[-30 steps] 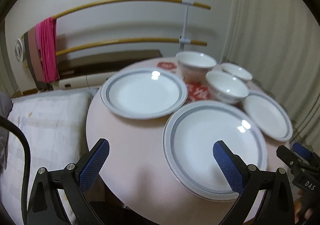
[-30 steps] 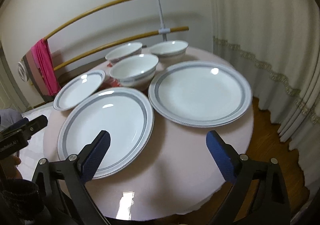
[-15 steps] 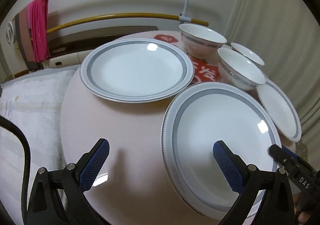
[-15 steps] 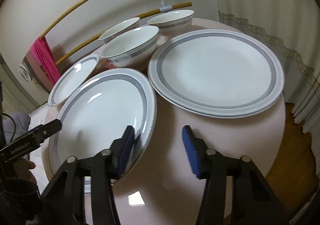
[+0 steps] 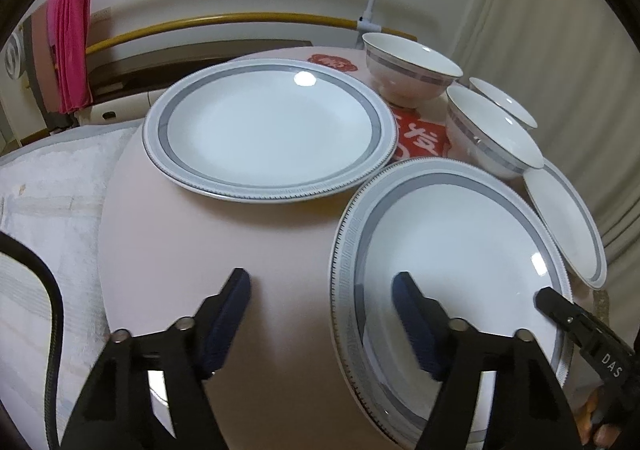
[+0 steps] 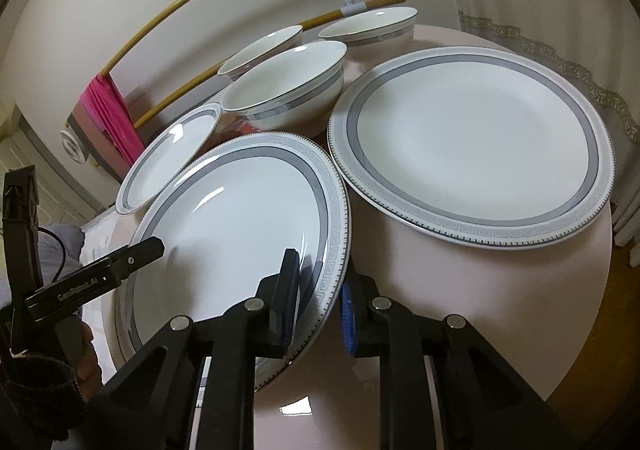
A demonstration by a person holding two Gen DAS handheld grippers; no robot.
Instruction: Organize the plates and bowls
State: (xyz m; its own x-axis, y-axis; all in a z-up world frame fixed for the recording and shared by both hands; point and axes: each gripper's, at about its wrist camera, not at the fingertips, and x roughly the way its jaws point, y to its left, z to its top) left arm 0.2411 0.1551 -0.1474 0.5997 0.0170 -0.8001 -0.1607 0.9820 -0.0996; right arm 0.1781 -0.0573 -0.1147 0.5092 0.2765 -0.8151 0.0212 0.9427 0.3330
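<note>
Round pink worktop (image 5: 280,250), carrying grey-banded white crockery.

Item 1: near large plate (image 6: 240,226), lying at 9 o'clock of the second large plate, rims just beside each other. Its near rim sat between the pads of the right hand-held gripper (image 6: 316,302), jaws narrowed onto that rim, one pad above and one below.

Item 2: second large plate (image 6: 472,146), flat on the worktop, untouched.

Item 3: small plate (image 6: 172,158), at 10 o'clock of the near large plate.

Item 4: three bowls, the nearest (image 6: 288,90) at 12 o'clock of the near large plate, two more (image 6: 260,50) (image 6: 372,26) behind it.

Left hand-held gripper (image 5: 320,310): jaws partly open, holding nothing, one pad over the same near plate (image 5: 452,270), the other over bare worktop.
</note>
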